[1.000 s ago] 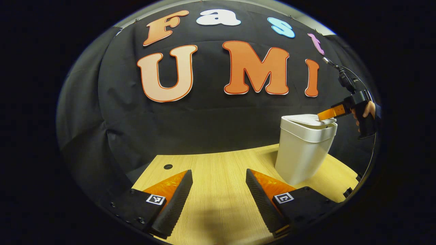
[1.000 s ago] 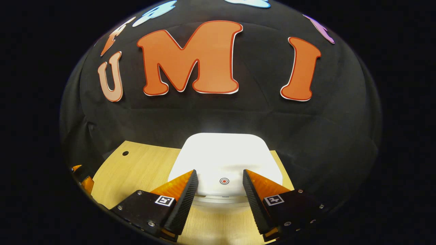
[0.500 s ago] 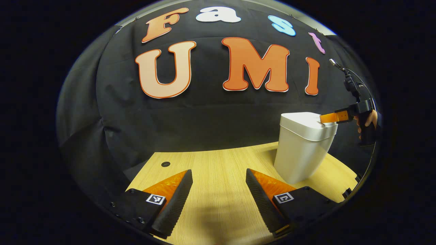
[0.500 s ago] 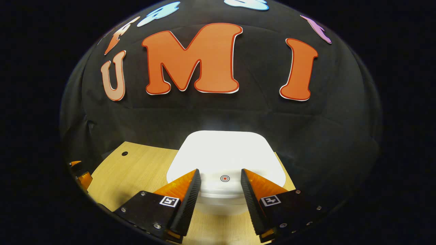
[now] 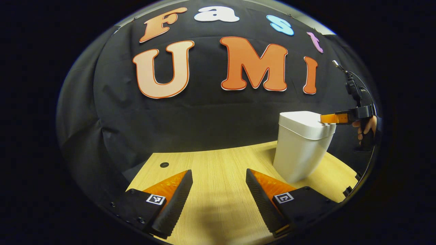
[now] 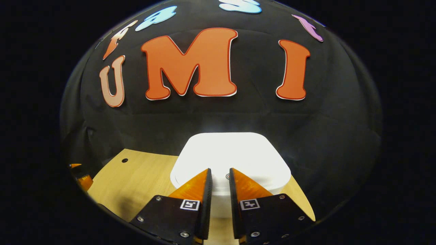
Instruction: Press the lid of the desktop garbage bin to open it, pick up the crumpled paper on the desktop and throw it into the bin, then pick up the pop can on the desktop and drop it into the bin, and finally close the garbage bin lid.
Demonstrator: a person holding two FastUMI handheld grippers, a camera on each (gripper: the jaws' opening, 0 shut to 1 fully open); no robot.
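Showing one white garbage bin (image 5: 301,146) with one closed lid (image 6: 231,154), standing on one wooden table (image 5: 218,163). Showing two grippers: the left gripper (image 5: 219,175) and the right gripper (image 6: 220,173). Showing one hand (image 5: 367,126) gripping a handle. Showing one round hole (image 5: 164,165) in the tabletop.

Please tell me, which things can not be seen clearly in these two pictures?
- Inside of the garbage bin: the shut lid covers it, both views.
- Press mark on the lid: right gripper view, mostly hidden between the right gripper fingertips.
- Whether those tips touch the lid: left gripper view, too small to tell.
- Table near edge: cut off behind the left gripper.
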